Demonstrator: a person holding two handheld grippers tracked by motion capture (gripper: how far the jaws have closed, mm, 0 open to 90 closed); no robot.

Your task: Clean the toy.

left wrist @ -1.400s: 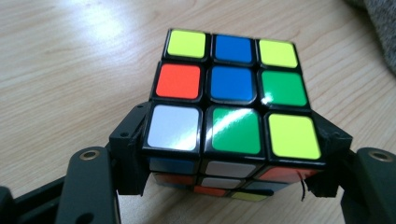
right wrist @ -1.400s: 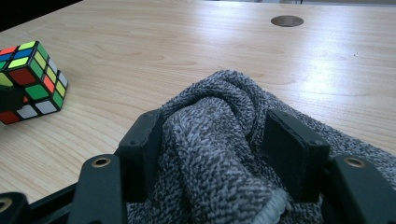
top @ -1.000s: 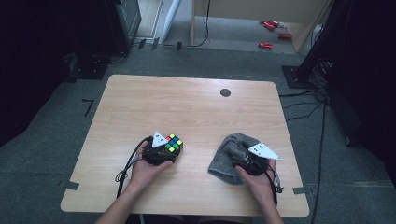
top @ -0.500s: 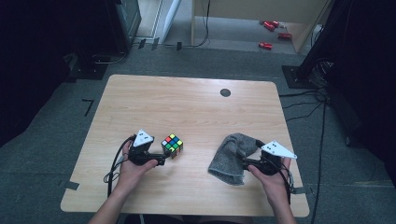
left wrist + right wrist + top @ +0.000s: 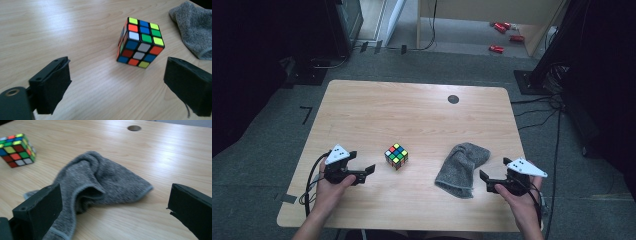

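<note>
Both grippers clear of objects: left gripper (image 5: 368,171) jaws wide, empty, near puzzle cube (image 5: 396,156) mid-table; right gripper (image 5: 484,181) likewise, beside grey sock (image 5: 460,168). Next, prob. re-approach & close squarely.

multicoloured puzzle cube (image 5: 396,156), grey sock (image 5: 459,169), pale wood-grain table (image 5: 412,110)

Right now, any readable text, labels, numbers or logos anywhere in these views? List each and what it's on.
None readable.
Puzzle cube: plain coloured stickers, no logo or print.
Grey cloth: no tag or label showing.
Left gripper and right gripper: black fingers and grey plates, unmarked.
Table: bare wood with a dark round hole, no markings.
Red items on the floor: too small to tell.
</note>
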